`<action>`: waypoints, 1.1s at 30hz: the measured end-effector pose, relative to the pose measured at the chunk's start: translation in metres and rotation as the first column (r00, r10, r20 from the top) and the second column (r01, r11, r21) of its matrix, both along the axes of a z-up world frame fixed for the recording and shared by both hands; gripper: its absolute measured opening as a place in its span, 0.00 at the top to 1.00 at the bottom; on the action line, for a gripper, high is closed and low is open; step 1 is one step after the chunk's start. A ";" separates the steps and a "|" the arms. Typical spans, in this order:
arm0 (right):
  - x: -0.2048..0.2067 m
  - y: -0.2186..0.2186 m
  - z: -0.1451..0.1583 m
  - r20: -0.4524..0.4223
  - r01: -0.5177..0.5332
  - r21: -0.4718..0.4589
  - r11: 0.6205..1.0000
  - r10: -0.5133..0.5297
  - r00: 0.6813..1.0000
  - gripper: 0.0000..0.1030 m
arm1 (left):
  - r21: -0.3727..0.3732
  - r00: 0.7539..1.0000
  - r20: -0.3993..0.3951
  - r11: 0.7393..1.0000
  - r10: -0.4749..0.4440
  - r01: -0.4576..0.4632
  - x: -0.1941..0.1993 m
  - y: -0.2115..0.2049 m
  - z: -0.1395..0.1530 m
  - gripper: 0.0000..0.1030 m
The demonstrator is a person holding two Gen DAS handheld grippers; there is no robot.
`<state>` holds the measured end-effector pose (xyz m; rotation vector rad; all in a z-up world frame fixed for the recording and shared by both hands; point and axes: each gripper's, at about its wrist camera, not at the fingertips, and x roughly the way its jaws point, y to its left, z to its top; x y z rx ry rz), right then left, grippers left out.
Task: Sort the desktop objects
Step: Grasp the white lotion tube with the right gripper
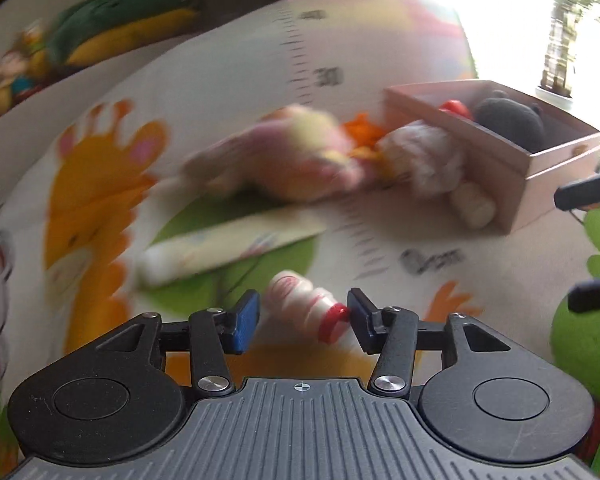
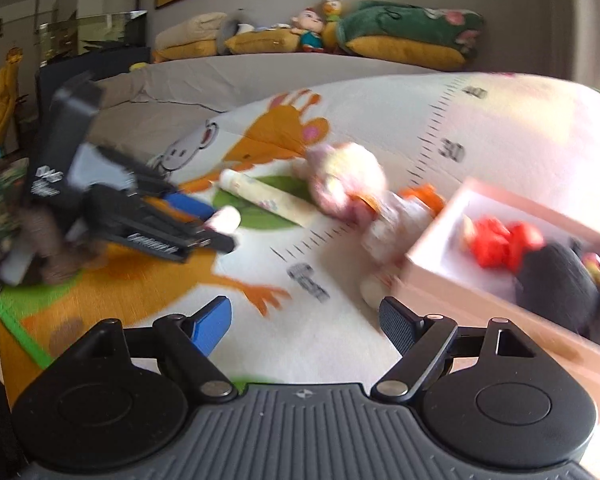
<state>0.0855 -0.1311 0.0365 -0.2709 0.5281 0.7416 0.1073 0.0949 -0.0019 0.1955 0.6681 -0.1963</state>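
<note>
My left gripper (image 1: 303,320) is shut on a small white bottle with a red cap (image 1: 308,308), held slantwise between the blue pads just above the mat. The right wrist view shows that same gripper (image 2: 216,226) at the left with the bottle's end (image 2: 225,218) poking out. My right gripper (image 2: 304,322) is open and empty, low over the mat beside the pink box (image 2: 428,272). A cream tube (image 1: 228,248), a pink-and-yellow plush (image 1: 292,160) and a white plush (image 1: 432,160) lie on the mat, the white one against the box wall (image 1: 460,152).
In the box are a red object (image 2: 500,240) and a dark grey plush (image 2: 560,280). Something orange (image 1: 360,128) lies behind the plush toys. The play mat (image 2: 340,320) bears a giraffe and a ruler print. Pillows and dolls (image 2: 312,28) line the far edge. Both views are motion-blurred.
</note>
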 end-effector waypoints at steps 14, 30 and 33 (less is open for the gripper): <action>0.114 0.133 0.007 -0.234 -0.083 0.151 0.985 0.117 0.965 0.20 | -0.213 0.998 0.002 0.975 0.069 -0.067 -0.042 0.051 -0.003 0.15; 0.098 0.129 0.007 -0.251 -0.151 0.092 0.984 0.170 0.953 0.15 | -0.316 0.998 0.005 0.947 0.066 -0.061 -0.046 0.065 -0.002 0.09; 0.098 0.132 -0.001 -0.122 -0.117 -0.001 0.993 0.116 0.986 0.16 | -0.312 0.998 0.001 0.948 0.066 -0.062 -0.045 0.065 -0.002 0.09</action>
